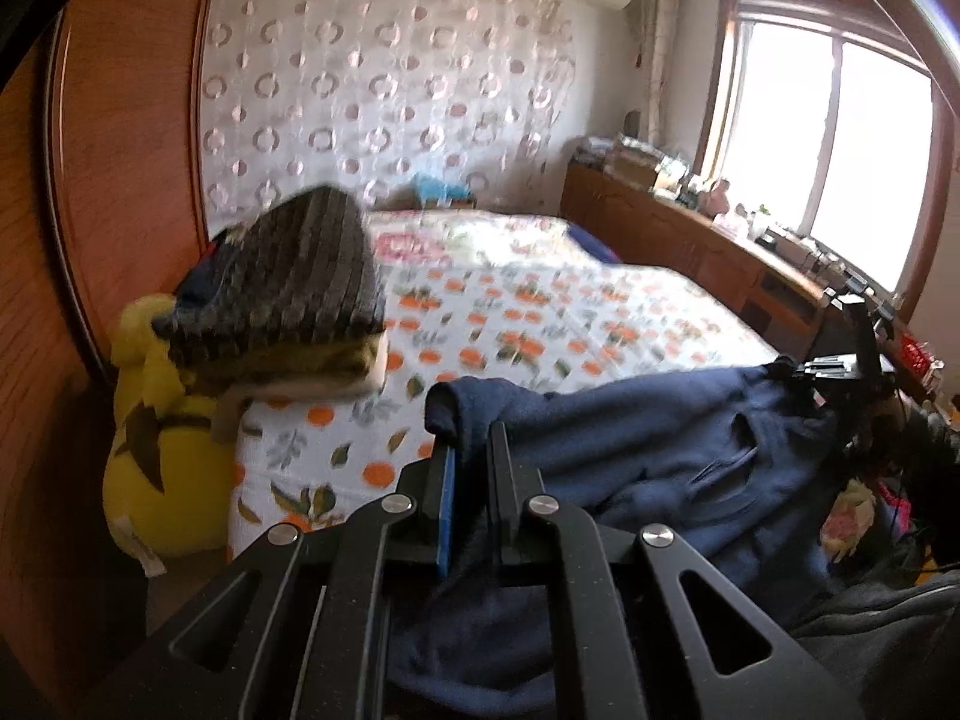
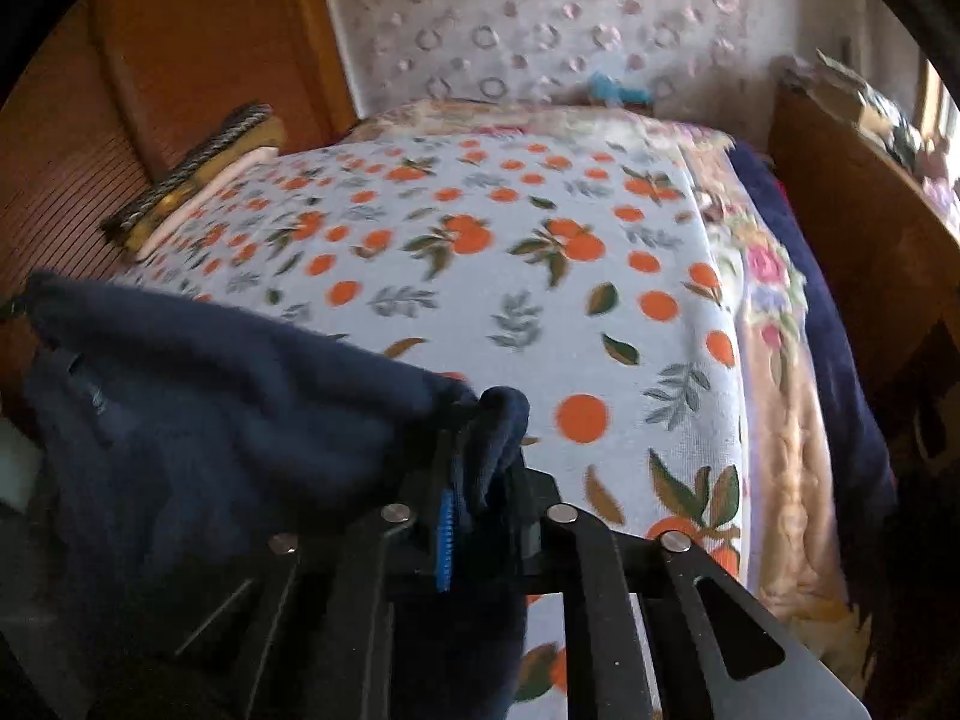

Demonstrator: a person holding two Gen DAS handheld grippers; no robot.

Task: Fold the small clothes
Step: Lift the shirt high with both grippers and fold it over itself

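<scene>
A navy blue fleece garment (image 1: 660,450) hangs stretched between my two grippers above the near edge of the bed. My left gripper (image 1: 471,444) is shut on one corner of it. My right gripper (image 2: 480,450) is shut on the other corner (image 2: 501,420), and the cloth (image 2: 210,390) drapes down to the left in the right wrist view. The right gripper also shows at the far right of the left wrist view (image 1: 852,360). A stack of folded clothes with a striped grey knit on top (image 1: 294,294) lies on the bed's left corner; it also shows in the right wrist view (image 2: 198,174).
The bed (image 2: 510,276) has a white sheet printed with oranges. A yellow plush toy (image 1: 162,438) stands beside it on the left, against a wooden wardrobe (image 1: 120,180). A cluttered wooden cabinet (image 1: 690,228) runs under the window on the right.
</scene>
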